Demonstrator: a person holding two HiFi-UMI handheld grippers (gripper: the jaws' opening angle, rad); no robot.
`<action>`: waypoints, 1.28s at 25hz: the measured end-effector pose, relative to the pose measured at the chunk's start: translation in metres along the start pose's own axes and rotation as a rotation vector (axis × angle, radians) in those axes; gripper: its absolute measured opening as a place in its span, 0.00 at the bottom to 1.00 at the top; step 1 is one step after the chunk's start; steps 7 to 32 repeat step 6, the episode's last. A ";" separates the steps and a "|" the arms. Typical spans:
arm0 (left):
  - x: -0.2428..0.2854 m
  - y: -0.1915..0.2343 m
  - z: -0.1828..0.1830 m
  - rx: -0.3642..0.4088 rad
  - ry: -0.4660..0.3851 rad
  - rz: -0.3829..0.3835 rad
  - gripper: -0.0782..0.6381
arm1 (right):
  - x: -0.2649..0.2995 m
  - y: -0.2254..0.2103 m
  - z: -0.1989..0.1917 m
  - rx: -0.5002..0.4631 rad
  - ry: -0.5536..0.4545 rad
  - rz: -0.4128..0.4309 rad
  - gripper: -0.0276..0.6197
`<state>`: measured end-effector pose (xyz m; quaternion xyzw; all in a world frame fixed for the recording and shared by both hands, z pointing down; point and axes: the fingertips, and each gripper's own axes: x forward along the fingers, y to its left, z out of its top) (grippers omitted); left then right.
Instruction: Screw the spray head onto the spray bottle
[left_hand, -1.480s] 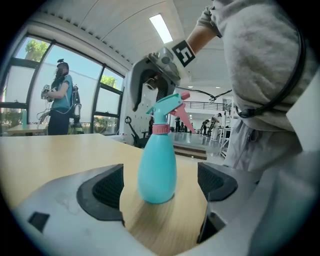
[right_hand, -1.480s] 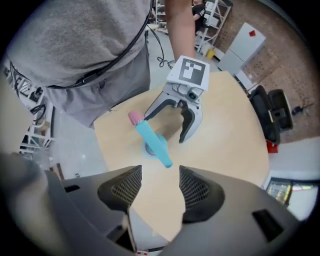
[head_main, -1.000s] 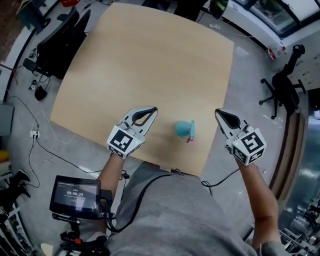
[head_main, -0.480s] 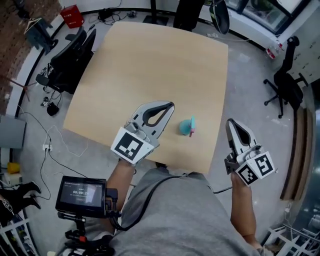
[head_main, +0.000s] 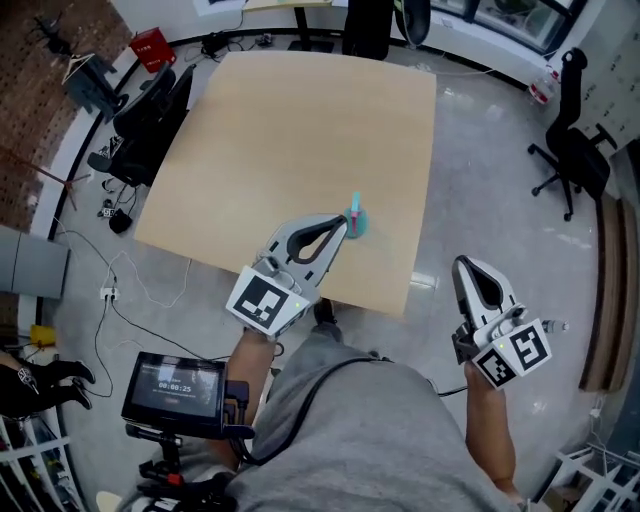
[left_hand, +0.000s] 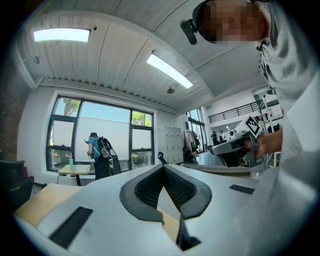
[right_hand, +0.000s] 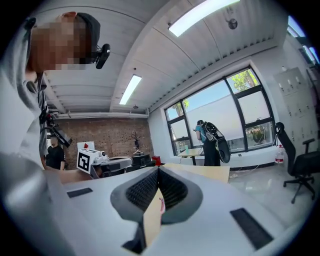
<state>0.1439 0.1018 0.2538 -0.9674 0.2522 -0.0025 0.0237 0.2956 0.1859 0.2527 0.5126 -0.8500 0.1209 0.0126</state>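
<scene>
Your left hand-held gripper (head_main: 340, 226) and right hand-held gripper (head_main: 463, 264) are both closed and empty, and the small teal spray bottle (head_main: 357, 222) sits near the pale wooden table's (head_main: 300, 130) near edge with its pink-triggered head seemingly on, so next open one hand-held gripper to check tightness.

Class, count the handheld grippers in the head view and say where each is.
2. The left gripper is above the table's near edge, its tip beside the teal spray bottle. The right gripper is off the table, over the floor at the right.
</scene>
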 end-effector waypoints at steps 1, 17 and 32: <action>-0.001 -0.016 0.000 -0.001 -0.003 -0.004 0.12 | -0.017 0.004 -0.003 -0.001 0.002 0.000 0.05; -0.012 -0.102 0.003 -0.012 0.020 -0.027 0.12 | -0.101 0.015 -0.019 -0.010 0.026 -0.012 0.05; -0.012 -0.102 0.003 -0.012 0.020 -0.027 0.12 | -0.101 0.015 -0.019 -0.010 0.026 -0.012 0.05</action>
